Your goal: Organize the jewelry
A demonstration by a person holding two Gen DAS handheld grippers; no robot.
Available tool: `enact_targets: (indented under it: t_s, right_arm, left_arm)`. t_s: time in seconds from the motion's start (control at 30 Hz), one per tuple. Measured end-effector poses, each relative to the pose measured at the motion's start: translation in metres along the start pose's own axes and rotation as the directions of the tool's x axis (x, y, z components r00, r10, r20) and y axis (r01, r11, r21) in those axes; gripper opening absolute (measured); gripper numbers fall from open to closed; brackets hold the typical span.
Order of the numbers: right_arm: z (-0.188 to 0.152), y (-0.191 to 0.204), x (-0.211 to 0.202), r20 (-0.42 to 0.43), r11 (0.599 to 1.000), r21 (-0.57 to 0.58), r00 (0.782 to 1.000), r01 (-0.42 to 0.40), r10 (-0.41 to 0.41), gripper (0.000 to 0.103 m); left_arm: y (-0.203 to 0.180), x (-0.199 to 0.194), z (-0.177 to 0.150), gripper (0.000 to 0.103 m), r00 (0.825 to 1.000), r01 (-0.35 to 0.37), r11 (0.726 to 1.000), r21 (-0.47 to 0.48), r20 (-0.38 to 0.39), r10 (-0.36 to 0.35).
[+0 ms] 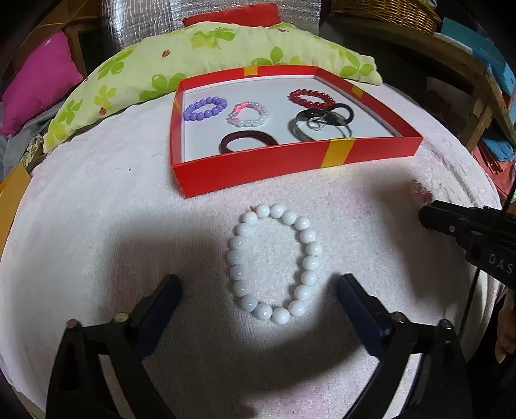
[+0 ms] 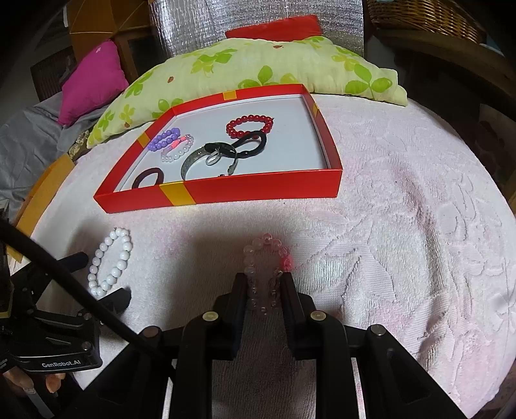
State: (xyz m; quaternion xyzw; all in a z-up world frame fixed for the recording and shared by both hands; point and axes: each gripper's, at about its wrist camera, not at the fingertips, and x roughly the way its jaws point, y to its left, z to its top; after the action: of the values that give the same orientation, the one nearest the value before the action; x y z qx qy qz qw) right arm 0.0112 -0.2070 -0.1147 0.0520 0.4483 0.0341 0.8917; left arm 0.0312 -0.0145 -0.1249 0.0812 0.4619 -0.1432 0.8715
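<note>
A white bead bracelet [image 1: 274, 262] lies on the pale pink towel [image 1: 96, 209], between the open fingers of my left gripper [image 1: 259, 283]; it also shows in the right wrist view [image 2: 109, 262]. My right gripper [image 2: 263, 278] is shut on a clear pink bead bracelet [image 2: 266, 258], squeezing its near end on the towel. The left view shows that bracelet [image 1: 421, 191] at the right gripper's tip. A red box [image 1: 290, 170] [image 2: 258, 190] holds purple [image 1: 203, 108], pink-white [image 1: 248, 114] and red [image 1: 311, 97] bead bracelets, dark hair ties and a metal bangle [image 1: 319, 127].
A green leaf-print pillow [image 1: 193, 58] lies behind the box, with a magenta cushion [image 1: 38, 83] at the left. A wicker basket [image 1: 387, 13] and wooden furniture stand at the back right. The towel [image 2: 419, 225] stretches to the right of the box.
</note>
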Motion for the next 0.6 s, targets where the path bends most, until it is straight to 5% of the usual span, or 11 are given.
enact_targets:
  t_s: [0.6]
  right_arm:
    - [-0.0003, -0.0002, -0.0001, 0.002, 1.0, -0.001, 1.0, 0.001, -0.001, 0.023]
  left_arm:
    - [0.001, -0.002, -0.0001, 0.101, 1.0, -0.003, 1.0, 0.003, 0.007, 0.003]
